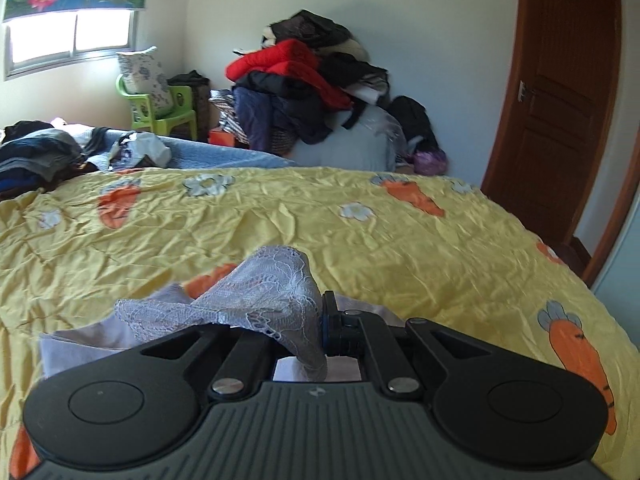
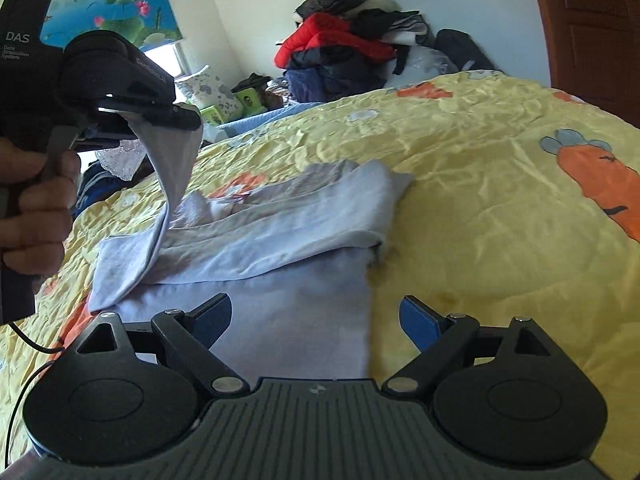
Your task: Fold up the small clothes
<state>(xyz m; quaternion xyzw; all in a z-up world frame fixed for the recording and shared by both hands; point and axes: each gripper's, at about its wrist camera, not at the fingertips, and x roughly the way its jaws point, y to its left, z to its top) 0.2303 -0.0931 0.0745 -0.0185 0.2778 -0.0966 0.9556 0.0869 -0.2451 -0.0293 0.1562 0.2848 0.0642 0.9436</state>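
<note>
A small pale lavender garment (image 2: 280, 240) with a lace-trimmed edge lies partly folded on the yellow carrot-print bedspread (image 2: 480, 200). My left gripper (image 1: 316, 332) is shut on the garment's lace edge (image 1: 264, 296) and holds that end lifted above the bed. It also shows in the right wrist view (image 2: 160, 116), with the fabric hanging down from it. My right gripper (image 2: 316, 316) is open and empty, low over the near part of the garment, its blue-padded fingers (image 2: 420, 324) spread to either side of the cloth's right edge.
A heap of dark and red clothes (image 1: 304, 80) is piled at the wall beyond the bed. More folded clothes (image 1: 36, 156) lie at the bed's far left. A green chair (image 1: 160, 108) stands under the window. A brown door (image 1: 560, 100) is at the right.
</note>
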